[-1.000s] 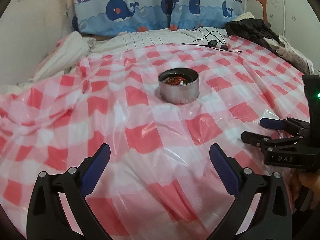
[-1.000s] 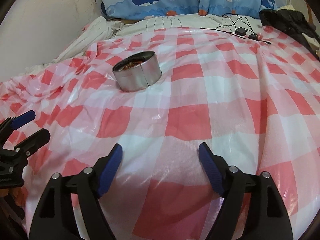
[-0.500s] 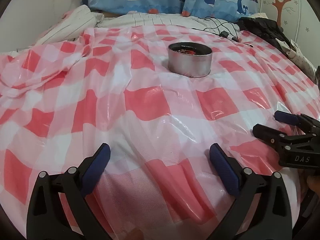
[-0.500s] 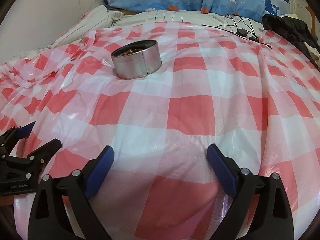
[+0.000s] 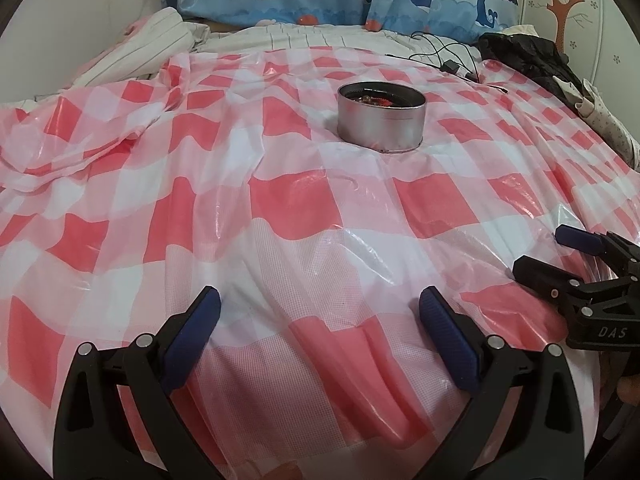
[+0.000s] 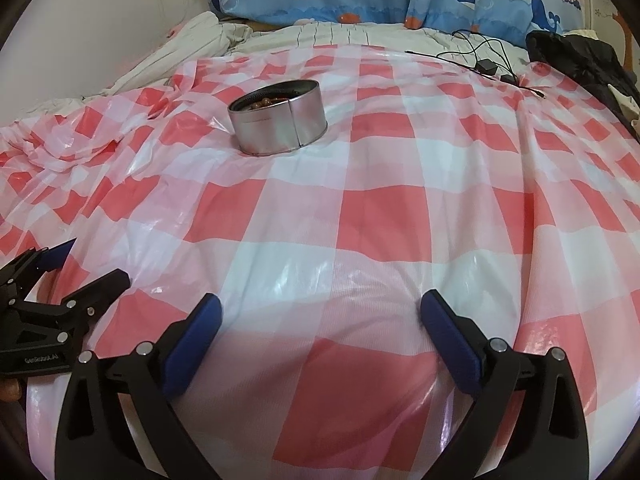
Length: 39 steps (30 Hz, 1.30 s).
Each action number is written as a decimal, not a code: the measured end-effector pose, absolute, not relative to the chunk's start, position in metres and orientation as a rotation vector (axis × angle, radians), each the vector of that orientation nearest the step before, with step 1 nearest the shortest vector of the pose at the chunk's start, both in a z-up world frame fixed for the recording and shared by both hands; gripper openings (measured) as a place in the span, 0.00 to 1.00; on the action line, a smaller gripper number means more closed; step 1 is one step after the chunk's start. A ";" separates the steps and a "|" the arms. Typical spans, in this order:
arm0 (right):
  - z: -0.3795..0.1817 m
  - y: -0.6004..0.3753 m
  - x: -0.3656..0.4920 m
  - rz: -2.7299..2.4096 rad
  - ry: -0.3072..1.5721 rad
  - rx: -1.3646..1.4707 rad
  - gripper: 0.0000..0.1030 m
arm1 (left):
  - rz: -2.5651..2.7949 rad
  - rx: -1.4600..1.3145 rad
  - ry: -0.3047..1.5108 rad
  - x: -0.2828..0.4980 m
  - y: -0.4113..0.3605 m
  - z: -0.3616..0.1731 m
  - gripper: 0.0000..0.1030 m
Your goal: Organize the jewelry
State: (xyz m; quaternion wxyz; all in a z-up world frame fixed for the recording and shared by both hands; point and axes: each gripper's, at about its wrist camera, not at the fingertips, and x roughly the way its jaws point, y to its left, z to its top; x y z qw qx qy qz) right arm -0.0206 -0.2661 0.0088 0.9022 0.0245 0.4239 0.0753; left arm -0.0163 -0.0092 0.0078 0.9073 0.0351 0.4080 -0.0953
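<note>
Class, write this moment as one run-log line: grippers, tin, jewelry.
left gripper: open, empty | right gripper: just opened wide, empty | metal tin: upright on checked cloth | beads: inside tin

You get soft, even indoor light, no hard shadows. Glossy checked plastic sheet (image 5: pixel 280 200) throws white glare patches mid-frame in both views. Metal tin (image 6: pixel 278 122) shows dull sheen, interior dark. Strong fisheye bending, black vignette at corners. Focus acceptable at centre, softer toward edges.

Brushed metal tin (image 5: pixel 381 120), glossy checked plastic sheet (image 5: pixel 280 208); striped cloth bedding (image 5: pixel 304 37)
</note>
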 end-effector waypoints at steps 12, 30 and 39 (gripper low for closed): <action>0.010 -0.264 -0.022 0.140 0.867 0.037 0.93 | -0.188 0.077 0.846 -0.015 -0.012 0.008 0.93; 0.010 -0.264 -0.023 0.136 0.865 0.035 0.93 | -0.165 0.063 0.862 -0.014 -0.013 0.007 0.93; 0.010 -0.262 -0.023 0.105 0.866 0.018 0.93 | -0.144 0.056 0.877 -0.011 -0.014 0.007 0.93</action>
